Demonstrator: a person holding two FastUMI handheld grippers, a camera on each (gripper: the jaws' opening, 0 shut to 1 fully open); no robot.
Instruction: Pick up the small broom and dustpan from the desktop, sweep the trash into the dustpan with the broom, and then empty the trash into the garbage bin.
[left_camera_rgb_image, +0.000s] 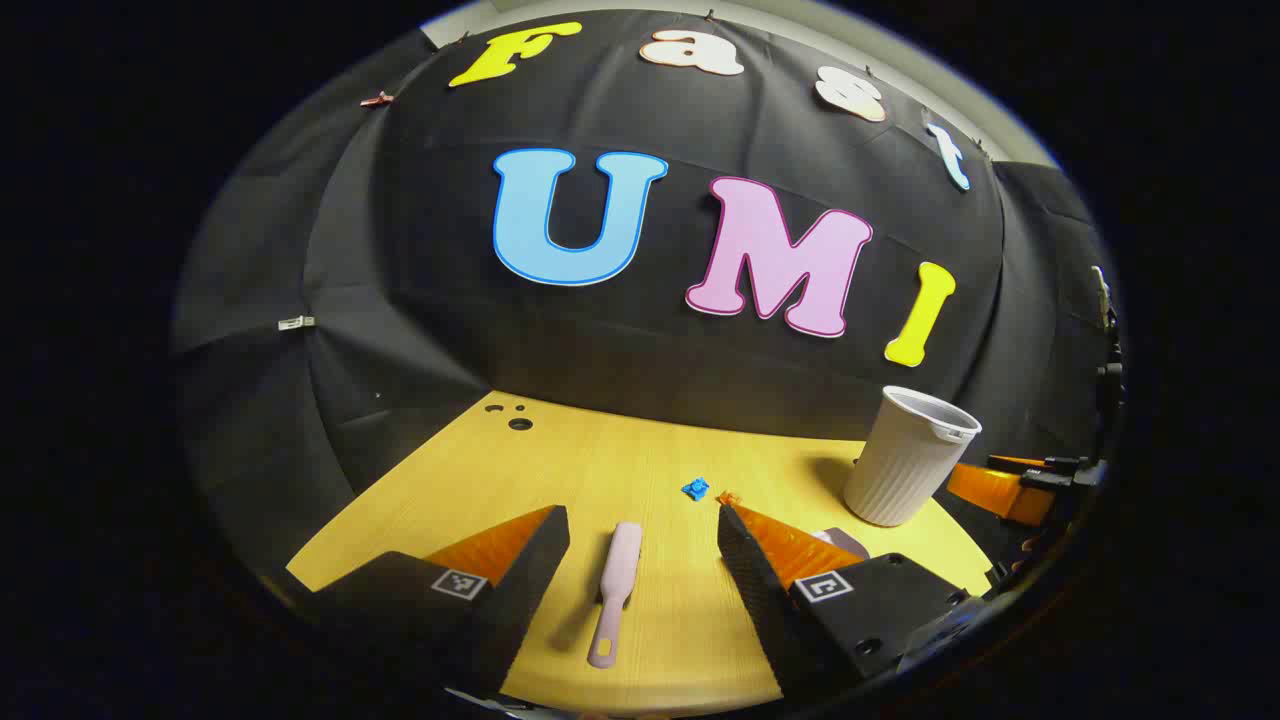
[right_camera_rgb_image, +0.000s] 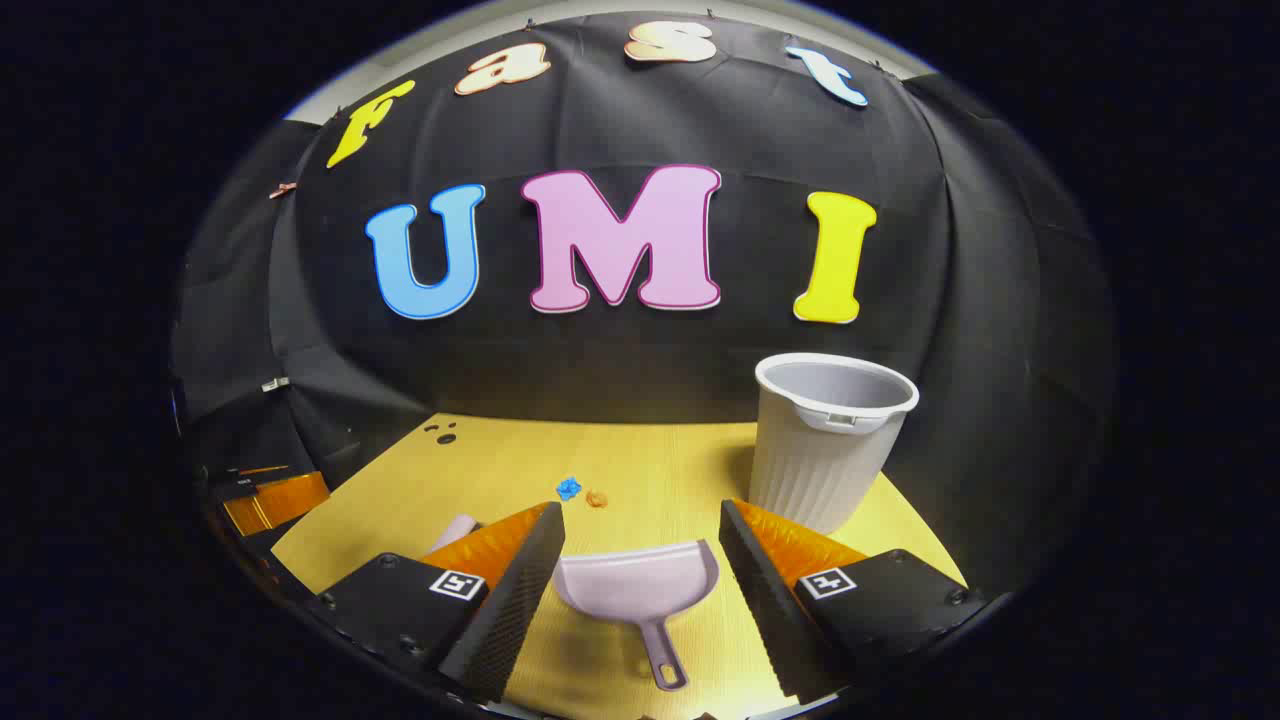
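At the bottom centre of the left gripper view, the small broom (left_camera_rgb_image: 615, 590) was seen lying flat on the desktop (left_camera_rgb_image: 620, 460) between the wide-open fingers of the left gripper (left_camera_rgb_image: 643, 545), ungrasped. The dustpan (right_camera_rgb_image: 640, 590) lay likewise between the spread fingers of the right gripper (right_camera_rgb_image: 642, 545), which held nothing. The trash (right_camera_rgb_image: 582, 493) remained unswept at mid-frame; the garbage bin (right_camera_rgb_image: 832, 440) stood at right. Every step was judged still outstanding.
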